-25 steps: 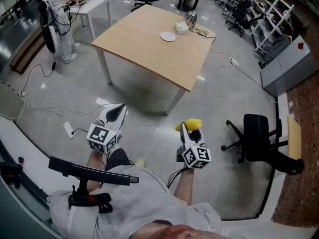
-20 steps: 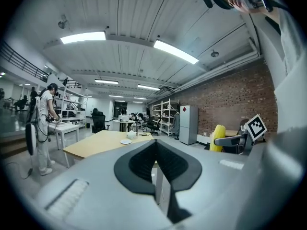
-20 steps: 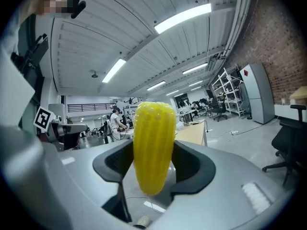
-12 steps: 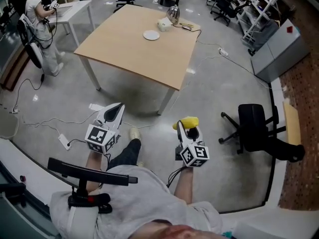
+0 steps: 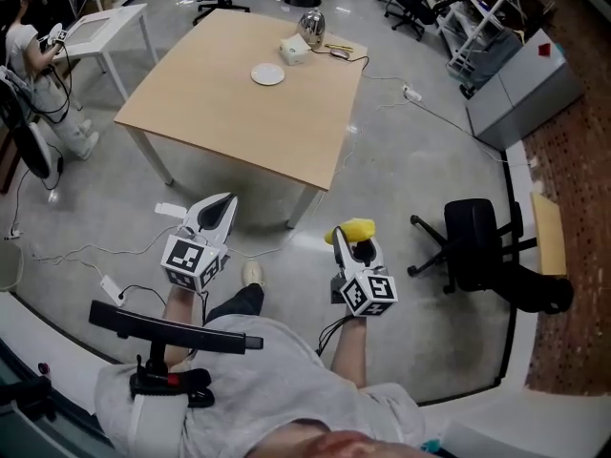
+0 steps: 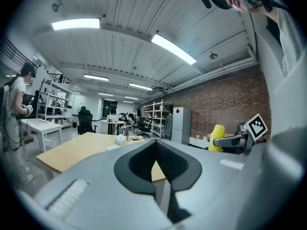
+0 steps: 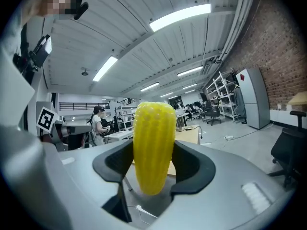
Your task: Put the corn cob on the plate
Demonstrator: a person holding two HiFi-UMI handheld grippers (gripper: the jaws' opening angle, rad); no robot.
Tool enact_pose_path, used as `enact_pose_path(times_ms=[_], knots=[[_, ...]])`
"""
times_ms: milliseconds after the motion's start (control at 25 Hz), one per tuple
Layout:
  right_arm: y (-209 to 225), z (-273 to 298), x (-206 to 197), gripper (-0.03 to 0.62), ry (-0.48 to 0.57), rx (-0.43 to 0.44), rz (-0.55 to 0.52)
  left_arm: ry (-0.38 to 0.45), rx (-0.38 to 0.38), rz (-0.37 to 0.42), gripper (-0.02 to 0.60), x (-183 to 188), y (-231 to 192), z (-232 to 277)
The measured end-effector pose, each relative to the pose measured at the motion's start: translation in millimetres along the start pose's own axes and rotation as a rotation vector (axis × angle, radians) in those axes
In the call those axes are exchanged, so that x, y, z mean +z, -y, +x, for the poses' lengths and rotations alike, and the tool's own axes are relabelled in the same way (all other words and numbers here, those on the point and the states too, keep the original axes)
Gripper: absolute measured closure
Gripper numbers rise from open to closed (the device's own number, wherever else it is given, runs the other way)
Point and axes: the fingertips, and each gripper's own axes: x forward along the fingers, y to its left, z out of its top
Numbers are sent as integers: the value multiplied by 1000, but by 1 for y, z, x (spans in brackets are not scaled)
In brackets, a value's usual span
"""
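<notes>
My right gripper (image 5: pixel 351 238) is shut on a yellow corn cob (image 5: pixel 352 229), held in the air over the floor well short of the table. In the right gripper view the corn cob (image 7: pixel 153 145) stands upright between the jaws of the right gripper (image 7: pixel 153 169). My left gripper (image 5: pixel 221 208) hangs beside it to the left with its jaws closed together and nothing in them; the left gripper (image 6: pixel 154 161) shows the same. A small white plate (image 5: pixel 268 74) lies on the far part of the light wooden table (image 5: pixel 210 103).
A white box (image 5: pixel 293 51), a metal kettle (image 5: pixel 311 27) and cables sit at the table's far edge. A black office chair (image 5: pixel 477 241) stands on the floor at the right. A person (image 5: pixel 38 74) stands by a white desk (image 5: pixel 100 24) at the left. Cables and a power strip (image 5: pixel 110 287) lie on the floor.
The whole view has shifted toward the table, which now lies nearer and more to the left. Both grippers hold their poses, the corn still in the right one.
</notes>
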Motion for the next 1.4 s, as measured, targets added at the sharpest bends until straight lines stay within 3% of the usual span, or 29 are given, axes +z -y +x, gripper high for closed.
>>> enact_pose_path(times_ms=[640, 1400], knots=[[24, 136, 36, 341, -15, 28, -12, 1, 23, -26, 561, 25, -92, 104], [27, 224, 52, 341, -34, 80, -40, 8, 141, -32, 561, 21, -167, 108]])
